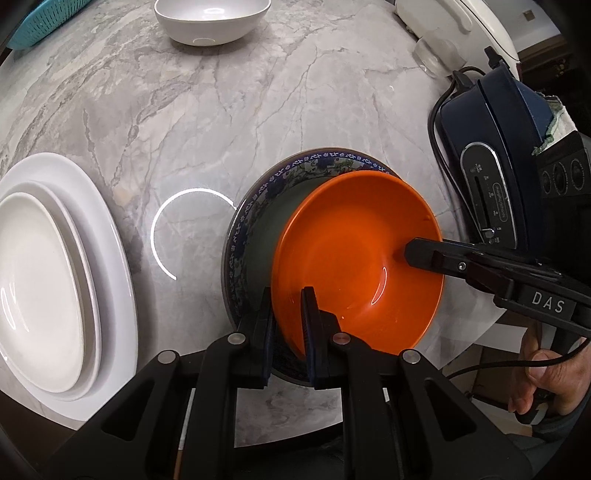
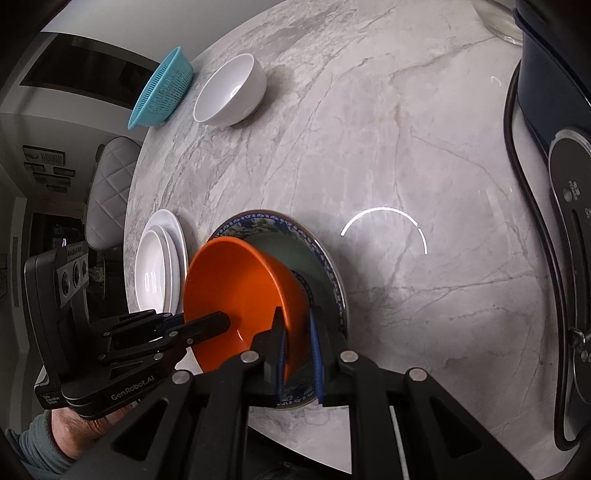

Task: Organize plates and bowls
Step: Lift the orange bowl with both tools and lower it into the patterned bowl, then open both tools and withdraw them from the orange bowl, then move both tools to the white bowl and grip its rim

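Note:
An orange bowl [image 1: 354, 258] [image 2: 236, 291] is tilted over a blue-patterned plate [image 1: 258, 199] [image 2: 325, 266] on the marble table. My left gripper [image 1: 286, 317] is shut on the bowl's near rim, one finger inside and one outside. My right gripper [image 2: 298, 332] is shut on the opposite rim; its inner finger shows in the left wrist view [image 1: 424, 254]. Stacked white plates [image 1: 55, 280] [image 2: 159, 266] lie to the left. A white bowl [image 1: 210, 18] [image 2: 231, 90] stands at the far side.
A dark blue appliance [image 1: 495, 155] [image 2: 554, 147] with a black cord stands at the right edge. A teal colander [image 2: 162, 86] sits by the white bowl. A white appliance [image 1: 454, 22] is at the far right. The table's near edge [image 1: 295, 424] is close.

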A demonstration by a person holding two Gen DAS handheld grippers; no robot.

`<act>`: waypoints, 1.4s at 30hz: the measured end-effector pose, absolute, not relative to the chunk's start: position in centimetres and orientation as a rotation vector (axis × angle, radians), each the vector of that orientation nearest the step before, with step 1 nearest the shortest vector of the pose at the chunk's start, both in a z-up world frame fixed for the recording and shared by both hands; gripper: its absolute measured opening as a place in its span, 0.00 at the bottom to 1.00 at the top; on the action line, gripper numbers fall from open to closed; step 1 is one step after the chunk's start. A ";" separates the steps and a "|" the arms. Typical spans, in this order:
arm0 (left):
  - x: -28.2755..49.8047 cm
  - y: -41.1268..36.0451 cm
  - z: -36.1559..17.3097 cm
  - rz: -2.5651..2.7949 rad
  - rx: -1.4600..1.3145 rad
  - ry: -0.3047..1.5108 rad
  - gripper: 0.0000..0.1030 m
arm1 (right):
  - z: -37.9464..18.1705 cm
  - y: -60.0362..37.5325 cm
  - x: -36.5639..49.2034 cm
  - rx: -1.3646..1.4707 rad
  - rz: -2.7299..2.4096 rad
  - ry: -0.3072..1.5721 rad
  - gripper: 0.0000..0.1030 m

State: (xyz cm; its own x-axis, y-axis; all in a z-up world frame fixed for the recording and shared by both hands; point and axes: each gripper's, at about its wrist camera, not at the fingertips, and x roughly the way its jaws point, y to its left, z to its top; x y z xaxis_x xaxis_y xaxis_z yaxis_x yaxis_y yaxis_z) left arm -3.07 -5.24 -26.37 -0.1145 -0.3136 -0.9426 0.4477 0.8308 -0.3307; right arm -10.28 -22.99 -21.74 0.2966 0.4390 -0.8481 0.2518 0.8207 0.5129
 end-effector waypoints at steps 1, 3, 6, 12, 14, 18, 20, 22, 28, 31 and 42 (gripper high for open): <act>-3.1 -5.3 -26.5 -0.646 0.111 1.560 0.11 | -21.8 -22.9 -10.2 0.632 0.135 1.291 0.14; -3.0 -5.4 -26.7 -0.644 0.110 1.561 0.11 | -22.0 -22.9 -10.2 0.628 0.132 1.296 0.13; -2.9 -5.6 -26.7 -0.644 0.116 1.560 0.11 | -22.3 -22.7 -10.2 0.622 0.126 1.302 0.13; -2.6 -5.6 -26.7 -0.637 0.114 1.558 0.12 | -22.4 -22.5 -10.1 0.602 0.120 1.303 0.14; -2.5 -5.6 -26.6 -0.635 0.111 1.555 0.13 | -22.4 -22.4 -10.0 0.598 0.121 1.302 0.16; -2.3 -5.4 -26.1 -0.636 0.098 1.543 0.26 | -22.3 -22.4 -10.0 0.591 0.115 1.304 0.16; -2.2 -5.5 -25.7 -0.650 0.087 1.540 0.37 | -22.3 -22.4 -10.0 0.592 0.117 1.304 0.16; -2.3 -5.6 -25.2 -0.660 0.086 1.532 0.50 | -22.3 -22.3 -10.1 0.586 0.117 1.305 0.16; -2.5 -5.8 -23.2 -0.675 0.074 1.511 0.63 | -21.2 -22.2 -10.4 0.569 0.115 1.291 0.24; -2.3 -5.5 -21.5 -0.692 0.051 1.497 0.68 | -20.0 -22.5 -10.8 0.575 0.120 1.263 0.32; 11.9 -1.4 -15.7 -0.727 -0.026 1.298 0.71 | -12.5 -27.0 -5.9 0.658 0.139 0.997 0.69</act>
